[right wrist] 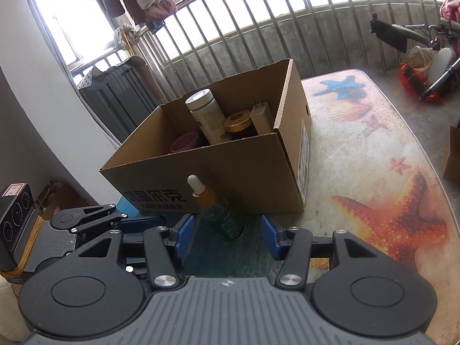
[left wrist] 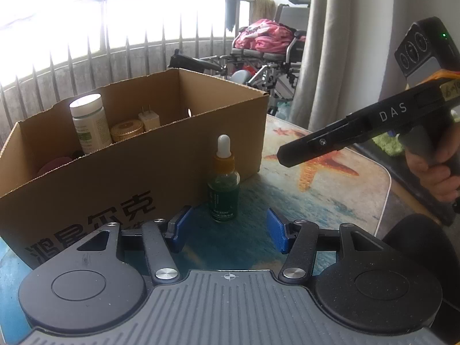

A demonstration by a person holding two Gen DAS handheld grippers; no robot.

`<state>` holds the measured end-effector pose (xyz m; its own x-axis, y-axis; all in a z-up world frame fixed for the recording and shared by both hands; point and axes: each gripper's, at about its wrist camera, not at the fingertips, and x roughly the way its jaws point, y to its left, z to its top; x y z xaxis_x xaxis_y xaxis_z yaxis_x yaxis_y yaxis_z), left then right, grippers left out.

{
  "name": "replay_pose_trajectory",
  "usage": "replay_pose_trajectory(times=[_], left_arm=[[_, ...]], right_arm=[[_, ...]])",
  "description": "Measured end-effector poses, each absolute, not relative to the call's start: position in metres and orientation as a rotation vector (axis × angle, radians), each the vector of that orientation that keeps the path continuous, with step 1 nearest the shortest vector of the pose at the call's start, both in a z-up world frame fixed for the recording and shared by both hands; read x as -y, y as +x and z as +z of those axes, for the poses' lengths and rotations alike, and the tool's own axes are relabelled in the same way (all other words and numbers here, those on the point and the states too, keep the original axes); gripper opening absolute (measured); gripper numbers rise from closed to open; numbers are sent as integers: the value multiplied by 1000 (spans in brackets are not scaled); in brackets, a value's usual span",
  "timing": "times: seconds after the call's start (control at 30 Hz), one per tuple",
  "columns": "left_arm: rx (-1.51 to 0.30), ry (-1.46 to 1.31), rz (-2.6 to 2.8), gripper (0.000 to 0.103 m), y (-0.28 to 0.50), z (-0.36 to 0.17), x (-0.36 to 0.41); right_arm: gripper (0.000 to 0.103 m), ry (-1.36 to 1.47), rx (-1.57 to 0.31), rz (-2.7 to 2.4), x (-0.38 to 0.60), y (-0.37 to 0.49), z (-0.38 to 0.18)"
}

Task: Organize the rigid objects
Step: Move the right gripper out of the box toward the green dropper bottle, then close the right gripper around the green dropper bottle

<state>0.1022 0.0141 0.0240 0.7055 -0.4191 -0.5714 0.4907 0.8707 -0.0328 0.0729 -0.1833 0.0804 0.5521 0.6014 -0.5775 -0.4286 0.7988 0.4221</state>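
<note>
A small dropper bottle [left wrist: 223,185] stands upright on the table [left wrist: 339,201], just in front of the cardboard box [left wrist: 120,178]. The left claw [left wrist: 227,230] and right claw [right wrist: 227,234] both face it, blue pads apart, gripping nothing. Inside the box sit a white pill bottle [left wrist: 89,123], a gold-lidded jar [left wrist: 126,130] and a plug [left wrist: 149,119].

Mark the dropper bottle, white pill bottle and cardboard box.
dropper bottle [left wrist: 223,198], left wrist view, green glass body.
white pill bottle [right wrist: 207,118], right wrist view, labelled side.
cardboard box [right wrist: 258,172], right wrist view, near front wall.
</note>
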Motion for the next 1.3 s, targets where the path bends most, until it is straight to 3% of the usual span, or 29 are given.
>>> replay_pose_trajectory(times=[0.6,0.73,0.8,1.3], left_arm=[[-593,75,-505,54,140,2,10],[-583,56,-511,48,144,-2,10],[-581,83,-518,32,145,-2,10],[-600,113,-558,32,125,0,6]], right_arm=[[54,303,-782,706,171,92,52],[54,335,-781,718,170,97,51],[54,319,-788,722,167,99,52],[52,291,-775,786,151,92,47]])
